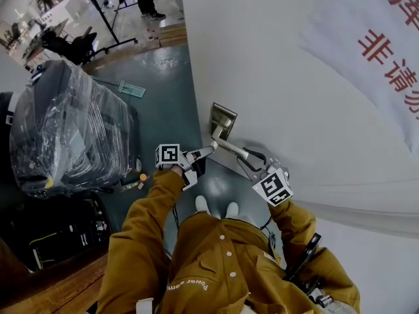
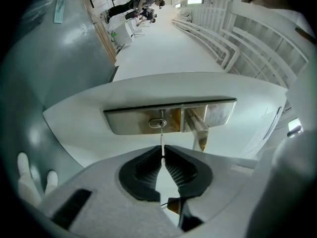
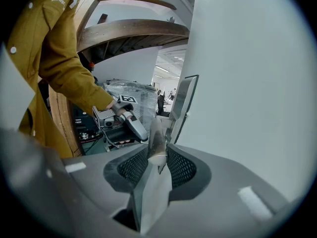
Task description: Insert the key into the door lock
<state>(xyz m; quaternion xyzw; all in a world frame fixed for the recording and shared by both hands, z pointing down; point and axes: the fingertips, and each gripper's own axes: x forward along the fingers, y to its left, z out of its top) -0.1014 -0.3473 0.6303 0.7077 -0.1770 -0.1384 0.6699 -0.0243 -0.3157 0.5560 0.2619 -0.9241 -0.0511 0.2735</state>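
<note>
Right now the person in the mustard jacket is standing close against the white door, working at the lock with both grippers. The left gripper is pinching the key, its jaws drawn together on the thin blade. A small brown tag is dangling below the pads.

The key is pointing straight ahead out of the jaws. Its long axis is running directly at the keyhole in the brushed-metal lock plate, and its tip is meeting the slot. I cannot tell how deep it is sitting, if it is in at all.

The right gripper is busy with something else. Its jaws are clamped across the flat lever handle, just beside the keyhole on the same plate, and to my eye it is steadying the door.

So the lock is lying dead ahead of the left gripper, the nearer of the two and the only one carrying the key. The blade and the slot are looking lined up edge-on. I judge that the coming move is a straight push along the key's own length, with no sideways shift needed. The thin blade could skate off the face of the cylinder if the hand is rolling even slightly as it presses.
</note>
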